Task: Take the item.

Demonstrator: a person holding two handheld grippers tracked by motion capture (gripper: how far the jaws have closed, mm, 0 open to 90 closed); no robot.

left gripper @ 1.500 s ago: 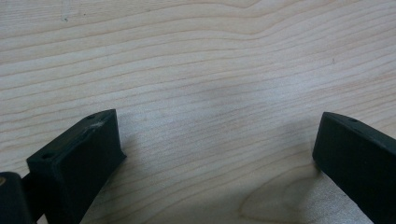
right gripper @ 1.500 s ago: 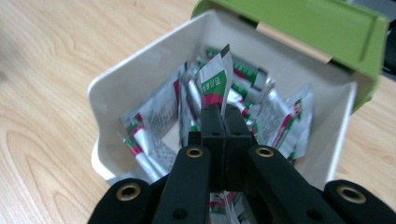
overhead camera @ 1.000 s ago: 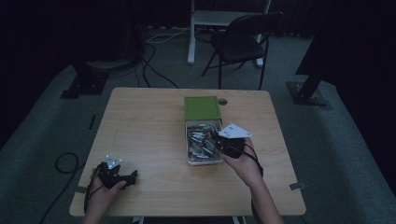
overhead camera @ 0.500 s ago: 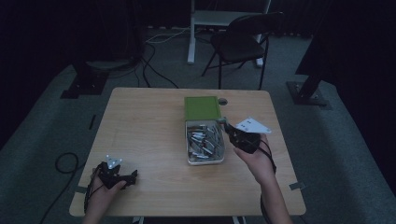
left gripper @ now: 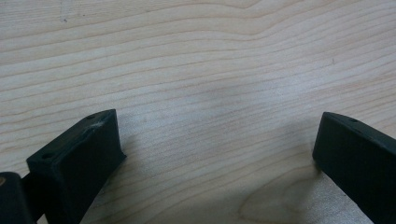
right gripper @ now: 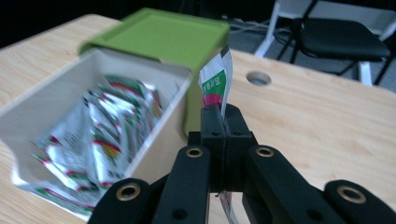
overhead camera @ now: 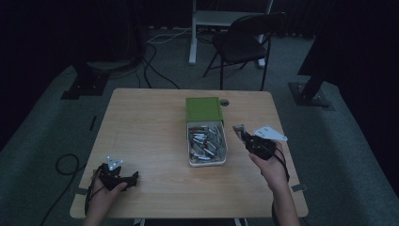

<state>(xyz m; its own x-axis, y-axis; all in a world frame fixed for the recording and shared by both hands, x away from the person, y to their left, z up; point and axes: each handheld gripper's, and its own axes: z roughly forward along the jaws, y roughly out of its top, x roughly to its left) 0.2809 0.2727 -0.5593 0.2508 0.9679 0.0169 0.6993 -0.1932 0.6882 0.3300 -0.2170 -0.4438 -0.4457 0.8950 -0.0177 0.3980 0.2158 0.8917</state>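
Observation:
A white box (overhead camera: 207,162) with a green lid (overhead camera: 203,109) slid toward its far end stands mid-table, holding several foil sachets (overhead camera: 205,141). My right gripper (overhead camera: 241,131) hovers just right of the box, shut on one silver sachet with red and green print (right gripper: 215,84); the sachet stands edge-on between the pressed jaws, next to the green lid (right gripper: 159,35) and the box wall (right gripper: 56,88). My left gripper (overhead camera: 134,178) rests near the table's front left corner, its jaws spread wide over bare wood (left gripper: 210,93) with nothing between them.
The wooden table (overhead camera: 141,132) has a round cable hole (overhead camera: 224,102) behind the box. A black folding chair (overhead camera: 244,42) and a white desk leg stand beyond the far edge. Cables lie on the floor at left.
My right gripper has drawn away from over the box toward the right, carrying the sachet. The left gripper has stayed put.

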